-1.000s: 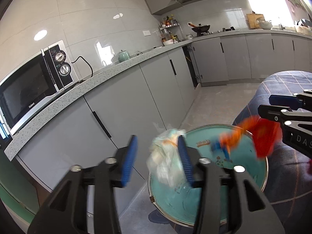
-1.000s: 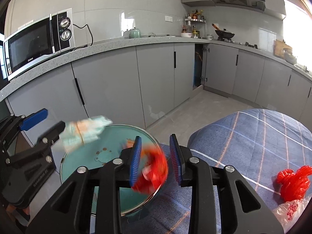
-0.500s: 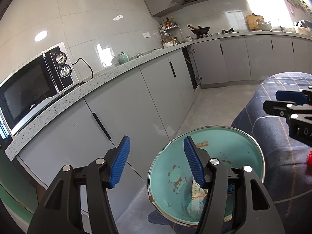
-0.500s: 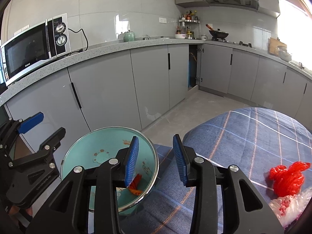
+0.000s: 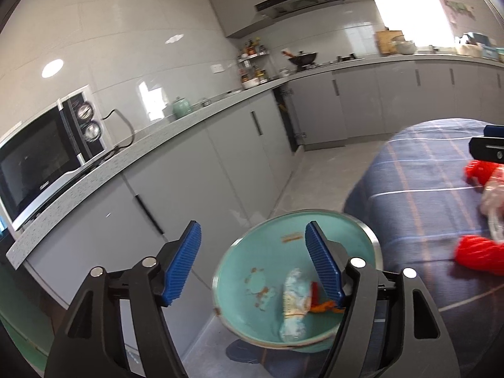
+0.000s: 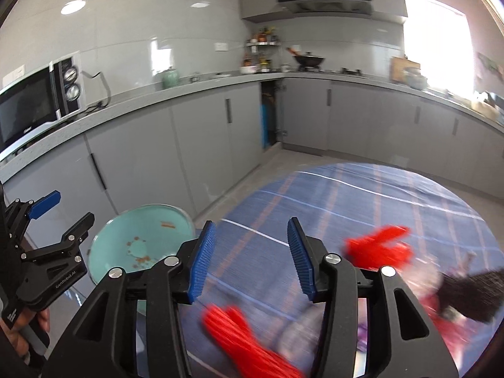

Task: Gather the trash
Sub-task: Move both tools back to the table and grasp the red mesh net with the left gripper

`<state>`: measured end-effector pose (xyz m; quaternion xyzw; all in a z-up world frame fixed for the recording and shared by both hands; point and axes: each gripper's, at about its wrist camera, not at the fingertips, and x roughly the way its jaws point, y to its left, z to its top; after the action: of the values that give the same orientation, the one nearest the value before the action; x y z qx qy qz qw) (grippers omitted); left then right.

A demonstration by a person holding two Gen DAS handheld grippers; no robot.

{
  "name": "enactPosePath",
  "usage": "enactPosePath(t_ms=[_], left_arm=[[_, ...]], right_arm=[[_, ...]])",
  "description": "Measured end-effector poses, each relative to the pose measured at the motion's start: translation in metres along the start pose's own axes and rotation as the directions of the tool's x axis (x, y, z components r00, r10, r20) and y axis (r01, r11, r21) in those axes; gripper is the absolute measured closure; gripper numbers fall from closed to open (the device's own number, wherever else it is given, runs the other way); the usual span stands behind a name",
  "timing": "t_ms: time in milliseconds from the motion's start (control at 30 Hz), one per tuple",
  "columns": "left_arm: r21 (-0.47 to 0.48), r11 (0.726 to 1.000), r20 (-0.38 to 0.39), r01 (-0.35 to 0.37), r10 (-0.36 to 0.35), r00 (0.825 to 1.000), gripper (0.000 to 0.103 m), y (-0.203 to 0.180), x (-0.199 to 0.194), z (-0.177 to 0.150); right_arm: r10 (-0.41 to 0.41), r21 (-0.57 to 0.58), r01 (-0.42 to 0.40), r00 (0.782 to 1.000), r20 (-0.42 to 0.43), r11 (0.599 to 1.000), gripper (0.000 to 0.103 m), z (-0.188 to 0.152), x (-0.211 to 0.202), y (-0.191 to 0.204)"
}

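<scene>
A teal bin [image 5: 267, 252] stands beside the table with the blue plaid cloth [image 6: 362, 195]. In it lie a crumpled white wrapper [image 5: 293, 308] and a red-orange scrap [image 5: 321, 305]. My left gripper [image 5: 251, 225] hovers over the bin, jaws opening, nothing between them. My right gripper [image 6: 251, 223] is over the cloth, jaws opening and empty. Red trash pieces [image 6: 378, 249] [image 6: 239, 337] lie blurred on the cloth near it, with clear plastic [image 6: 299, 330] and a dark object [image 6: 466, 293]. The left wrist view shows red trash [image 5: 478, 255] and a clear bag [image 5: 494, 198].
A long grey counter with cabinets [image 5: 220, 163] runs behind the bin, with a microwave [image 5: 41, 157] at its left end. One cabinet door [image 6: 267, 119] stands ajar in the corner. Grey floor [image 5: 321, 173] lies between cabinets and table. A hand [image 6: 31, 324] holds the left gripper.
The white wrapper and the red scrap dropped from the jaws and now lie in the bin. Both grippers opened wider. The right one swung right, over the table's trash.
</scene>
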<state>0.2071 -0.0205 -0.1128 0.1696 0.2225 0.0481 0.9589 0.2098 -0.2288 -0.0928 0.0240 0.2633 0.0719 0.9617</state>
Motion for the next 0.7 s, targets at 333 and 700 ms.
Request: enactPosePath(t_ms=[333,700], left_arm=[[0.115,0.982,0.014,0.152,-0.154,0.988,0.029,-0.090,-0.037,0.003],[0.185,0.948,0.007,0.260,-0.266,0.964,0.024,-0.165,-0.079,-0.002]], right_arm=[[-0.183,0.068,0.180,0.983,0.033,0.981,0.047,-0.054,-0.083,-0.090],[-0.266,0.107,0.262,0.964,0.017,0.959,0.040,-0.109,-0.128,-0.135]])
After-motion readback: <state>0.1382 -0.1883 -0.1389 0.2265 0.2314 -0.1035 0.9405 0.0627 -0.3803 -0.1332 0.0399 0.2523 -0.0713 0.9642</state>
